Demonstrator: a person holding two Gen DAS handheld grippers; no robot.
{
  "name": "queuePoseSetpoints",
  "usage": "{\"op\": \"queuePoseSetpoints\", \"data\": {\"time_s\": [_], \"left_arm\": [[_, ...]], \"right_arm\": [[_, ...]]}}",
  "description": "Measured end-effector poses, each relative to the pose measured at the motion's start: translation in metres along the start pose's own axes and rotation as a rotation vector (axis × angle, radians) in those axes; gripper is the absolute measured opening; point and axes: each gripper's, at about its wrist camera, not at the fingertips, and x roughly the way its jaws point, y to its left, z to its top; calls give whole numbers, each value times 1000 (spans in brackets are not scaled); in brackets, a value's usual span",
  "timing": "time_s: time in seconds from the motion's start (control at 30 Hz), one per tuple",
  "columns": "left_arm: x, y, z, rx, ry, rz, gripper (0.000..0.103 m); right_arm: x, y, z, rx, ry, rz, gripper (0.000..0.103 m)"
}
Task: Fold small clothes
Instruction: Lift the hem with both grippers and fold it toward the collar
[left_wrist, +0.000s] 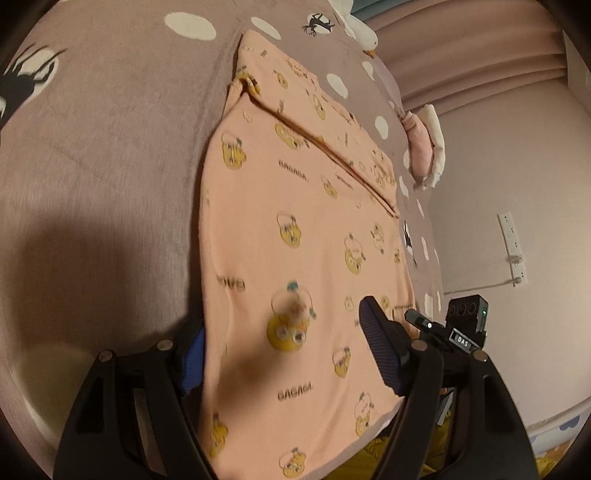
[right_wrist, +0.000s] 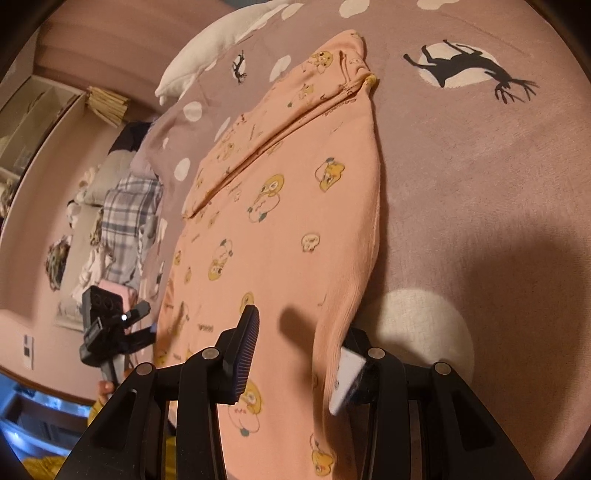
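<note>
A: What does the left wrist view show?

B: A small peach shirt printed with yellow cartoon ducks lies on a mauve bedspread with white dots and black deer shapes. A sleeve looks already folded in across the far part, making a diagonal crease. The near hem hangs toward the camera. The left gripper straddles that hem: its jaws stand wide, one on either side of the cloth, and I can't see either pad pressing it.

A: So it isn't holding anything?

B: It looks open, not gripping. The other gripper shows at the right edge of the shirt.

A: And the right wrist view?

B: The same shirt stretches away across the bedspread, collar at the far end. The right gripper has the near side edge of the shirt between its jaws. The cloth drapes against the white pad, but the dark ribbed pad stands clear, so I judge these jaws open too. The left gripper appears at the far left.

A: How far along is the fold?

B: Partway, I'd judge. The sleeves seem tucked in; the bottom-to-top fold remains.
</note>
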Motion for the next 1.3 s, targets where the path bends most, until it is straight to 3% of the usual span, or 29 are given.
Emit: {"op": "queuePoseSetpoints", "data": {"time_s": [0.27,0.4,0.47,0.63,0.73,0.87,1.13,1.3], "left_arm": [[-11,-3,-38,14,44,-30,72],[-12,-4,-43,9,41,-25,70],[-8,-4,-38,3,33,-3,62],[2,-6,-31,0,38,67,26],[2,1,-32,-36,35,47,21],[-4,8,-41,-54,58,10,16],[-12,11,-50,-67,66,-29,11],[-10,-4,-40,-48,35,-112,11]], "right_arm": [[-15,-6,-32,22,86,63,38],[-16,-3,-42,21,83,59,38],[-12,0,-41,23,71,51,38],[-1,20,-36,-72,54,-12,36],[3,22,-37,-91,49,-44,24],[-2,16,-39,-77,40,-44,12],[-6,19,-48,-62,17,54,10],[-9,35,-43,-99,-19,102,8]]}}
